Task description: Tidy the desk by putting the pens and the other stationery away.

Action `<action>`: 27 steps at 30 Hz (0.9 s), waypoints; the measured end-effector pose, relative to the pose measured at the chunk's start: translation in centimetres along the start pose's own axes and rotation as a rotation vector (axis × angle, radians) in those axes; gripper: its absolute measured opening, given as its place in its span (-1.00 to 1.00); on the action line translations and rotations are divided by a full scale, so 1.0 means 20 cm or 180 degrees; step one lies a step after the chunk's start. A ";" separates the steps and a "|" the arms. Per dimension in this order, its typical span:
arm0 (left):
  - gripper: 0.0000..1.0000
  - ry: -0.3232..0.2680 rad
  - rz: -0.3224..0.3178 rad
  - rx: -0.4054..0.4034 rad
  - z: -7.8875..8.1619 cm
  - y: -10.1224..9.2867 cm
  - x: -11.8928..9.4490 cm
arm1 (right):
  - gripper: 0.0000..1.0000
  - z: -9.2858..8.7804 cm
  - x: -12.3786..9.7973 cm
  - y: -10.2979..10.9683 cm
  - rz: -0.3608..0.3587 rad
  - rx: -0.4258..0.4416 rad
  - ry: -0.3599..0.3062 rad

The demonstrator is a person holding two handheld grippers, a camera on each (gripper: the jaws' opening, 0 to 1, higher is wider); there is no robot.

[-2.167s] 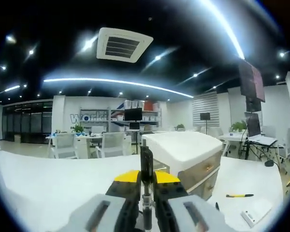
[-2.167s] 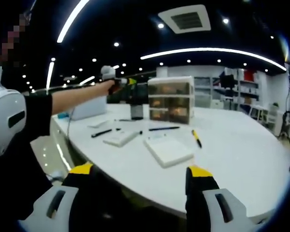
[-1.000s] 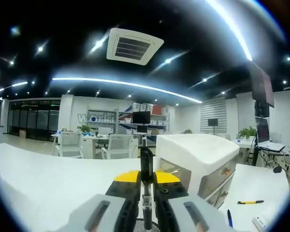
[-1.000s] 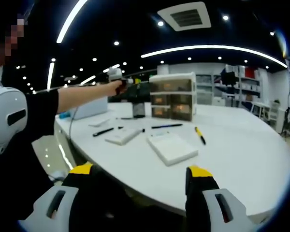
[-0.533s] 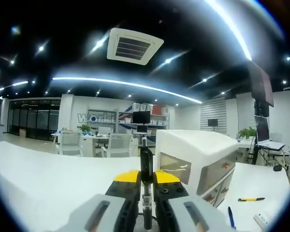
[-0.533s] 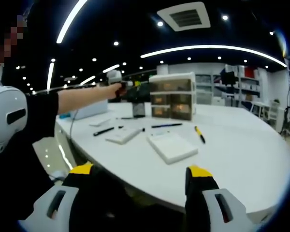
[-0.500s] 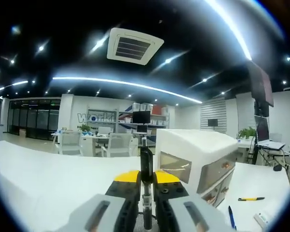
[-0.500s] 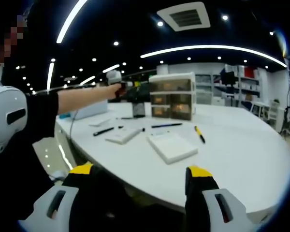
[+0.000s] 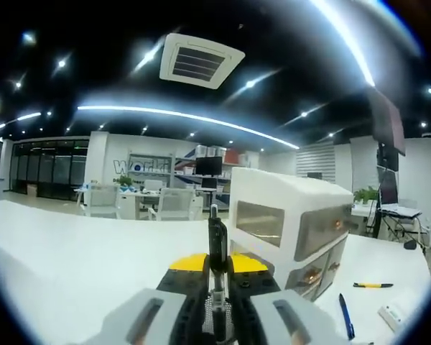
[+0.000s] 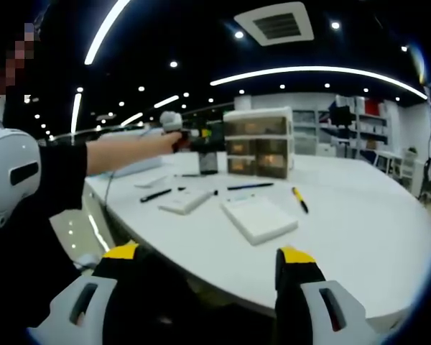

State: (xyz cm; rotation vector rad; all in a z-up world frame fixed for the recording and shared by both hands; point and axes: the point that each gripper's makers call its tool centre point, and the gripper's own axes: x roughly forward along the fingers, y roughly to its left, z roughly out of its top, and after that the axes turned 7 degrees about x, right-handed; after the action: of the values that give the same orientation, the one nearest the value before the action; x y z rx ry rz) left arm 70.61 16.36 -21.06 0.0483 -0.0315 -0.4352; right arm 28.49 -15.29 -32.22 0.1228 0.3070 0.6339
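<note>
Left tongs (image 9: 217, 267) clamping black pen (image 9: 216, 241) upright, drawer unit (image 9: 291, 226) just beyond

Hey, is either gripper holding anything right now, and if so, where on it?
The left gripper is shut on a black pen, gripping its lower shaft so the upper end stands above. The right gripper is open, holding nothing.

Grey tongs (image 10: 208, 277) (yellow-tipped black jaws), black short sleeve (image 10: 54, 169)

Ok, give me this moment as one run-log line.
left gripper: shut on dark pen, beside drawer unit | right gripper: open, holding nothing, off table edge | on table: yellow pen, white pad
</note>
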 end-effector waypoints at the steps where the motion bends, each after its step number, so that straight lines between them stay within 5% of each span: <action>1: -0.79 0.0009 0.0001 -0.0013 -0.01 0.00 0.00 | 0.43 0.00 0.00 0.00 0.0001 -0.0001 0.0000; 27: -0.79 0.0142 0.0017 0.0014 -0.15 0.00 -0.03 | 0.43 -0.01 0.01 0.02 0.0028 0.0008 0.0007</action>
State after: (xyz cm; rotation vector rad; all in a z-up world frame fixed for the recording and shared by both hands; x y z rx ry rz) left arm 70.29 16.75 -24.07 0.0621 0.0111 -0.4286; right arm 28.36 -14.86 -32.31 0.1260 0.3095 0.6423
